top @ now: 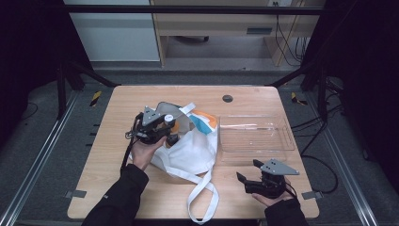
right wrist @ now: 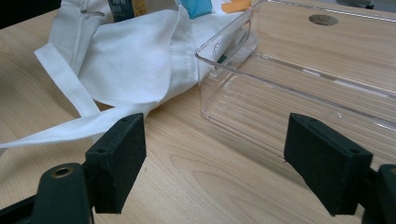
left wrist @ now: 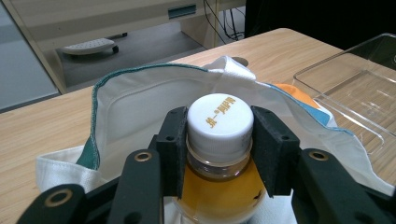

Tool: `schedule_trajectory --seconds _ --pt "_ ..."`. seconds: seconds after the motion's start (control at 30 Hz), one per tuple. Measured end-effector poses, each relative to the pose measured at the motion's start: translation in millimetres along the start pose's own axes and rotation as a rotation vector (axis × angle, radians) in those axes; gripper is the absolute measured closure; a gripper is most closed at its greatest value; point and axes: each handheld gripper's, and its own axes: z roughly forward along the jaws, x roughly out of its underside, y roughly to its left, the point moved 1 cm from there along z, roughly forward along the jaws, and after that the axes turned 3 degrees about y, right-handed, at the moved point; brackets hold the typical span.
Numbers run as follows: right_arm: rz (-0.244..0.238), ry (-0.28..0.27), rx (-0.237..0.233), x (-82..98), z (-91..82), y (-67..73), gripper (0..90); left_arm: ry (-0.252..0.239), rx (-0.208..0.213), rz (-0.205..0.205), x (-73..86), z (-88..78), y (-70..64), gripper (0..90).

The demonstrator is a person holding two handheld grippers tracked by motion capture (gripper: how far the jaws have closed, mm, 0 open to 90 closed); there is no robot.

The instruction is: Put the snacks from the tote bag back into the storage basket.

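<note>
Gripping the bottle (left wrist: 219, 154) by its neck, the left hand-held gripper (left wrist: 219, 144) hides its lower body

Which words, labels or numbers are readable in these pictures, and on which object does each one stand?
Bottle cap: one line of gold characters, apparently Chinese; too blurred to quote.
Label on a dark package at the top edge of the right gripper view, above the white bag: pale letters, cut off and too blurred to read.
Clear tray: no text.
Table: no text.

bag rim (left wrist: 140, 77) around bottle (left wrist: 219, 140)
</note>
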Motion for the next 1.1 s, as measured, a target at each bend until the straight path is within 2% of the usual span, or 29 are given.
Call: schedule_trajectory --seconds 0.6,0.87,1.1 --pt "-0.008 0.010 -0.002 -0.1 1.4 0.3 21.2 -0.018 -0.029 -0.026 0.6 -0.8 -1.3 58.5" --pt "-0.010 0.015 -0.003 0.1 1.8 0.6 21.2 -0.055 -0.035 -0.036 -9.3 -14.2 1.2 58.5" --pt "-0.012 0.015 -0.002 0.2 1.8 0.6 21.2 -0.076 -0.050 -0.029 -17.7 -26.1 0.3 58.5"
